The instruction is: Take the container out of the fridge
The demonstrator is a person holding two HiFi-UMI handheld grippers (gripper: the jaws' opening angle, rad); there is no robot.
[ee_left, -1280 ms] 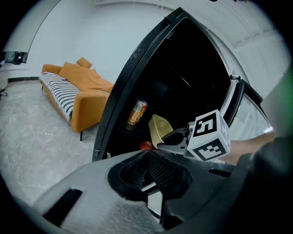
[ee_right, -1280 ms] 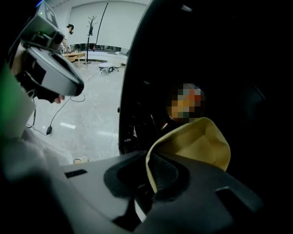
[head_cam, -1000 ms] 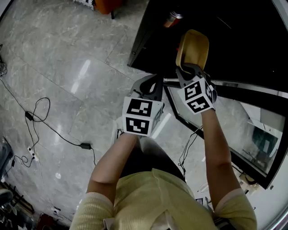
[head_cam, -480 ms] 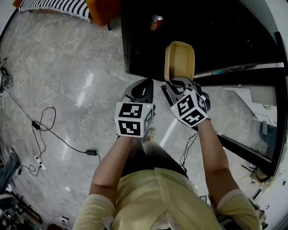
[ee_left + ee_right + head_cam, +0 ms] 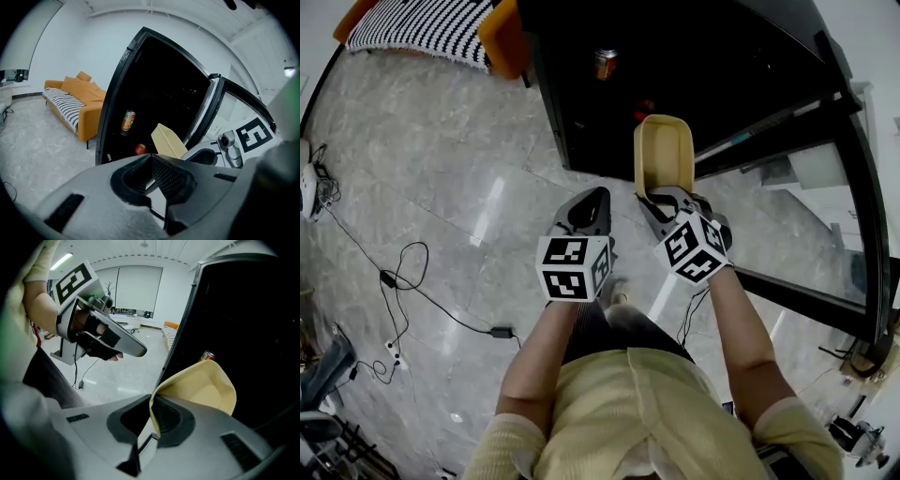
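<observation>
The container is already in hand. The right gripper has its jaws clamped on the near rim, one pad inside the wall and one outside. From that grip the container's long axis runs straight ahead of the gripper, along the way the jaws point, towards the dark mouth of the fridge. The far end overlaps the fridge's front edge in the head view, so it looks only partly clear of the opening.

The left gripper hangs just beside the right one, jaws together on nothing, and is apart from the container. The right hand is plainly the nearer and the only one bearing it.

The container is a pale yellow, open-topped tub with rounded corners and thin walls. It looks empty inside and is held by one end, its far end unsupported. Deeper in the fridge stand a drink can and a red apple — both well behind the container.
</observation>
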